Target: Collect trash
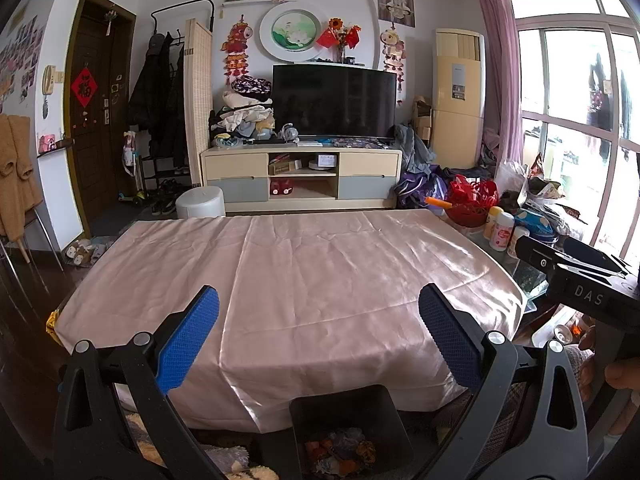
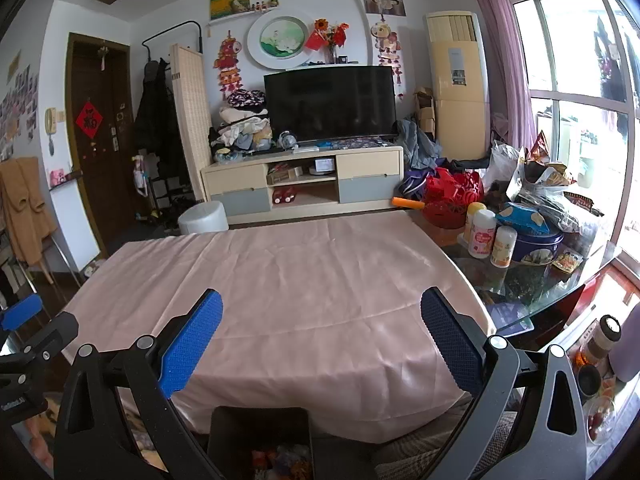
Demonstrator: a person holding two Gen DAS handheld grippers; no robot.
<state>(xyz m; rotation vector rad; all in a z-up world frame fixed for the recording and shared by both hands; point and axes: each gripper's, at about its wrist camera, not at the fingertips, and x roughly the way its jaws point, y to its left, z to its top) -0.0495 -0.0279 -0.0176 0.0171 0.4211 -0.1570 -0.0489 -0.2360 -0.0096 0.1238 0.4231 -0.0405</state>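
A pink satin cloth (image 1: 296,280) covers the table (image 2: 552,296) before me, creased and bare. Past its right edge, on dark glass, stand white bottles (image 2: 482,240), a blue tin (image 2: 536,244) and a red basket (image 2: 448,200).

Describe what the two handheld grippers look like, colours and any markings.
Both are matte black frames with triangular cut-outs and silver pivot pins. The left gripper and the right gripper each carry two fingers faced with blue textured pads. Seen from the left wrist camera, the right gripper's black body bears the white letters DAS. A bare hand grips it; no cables show.
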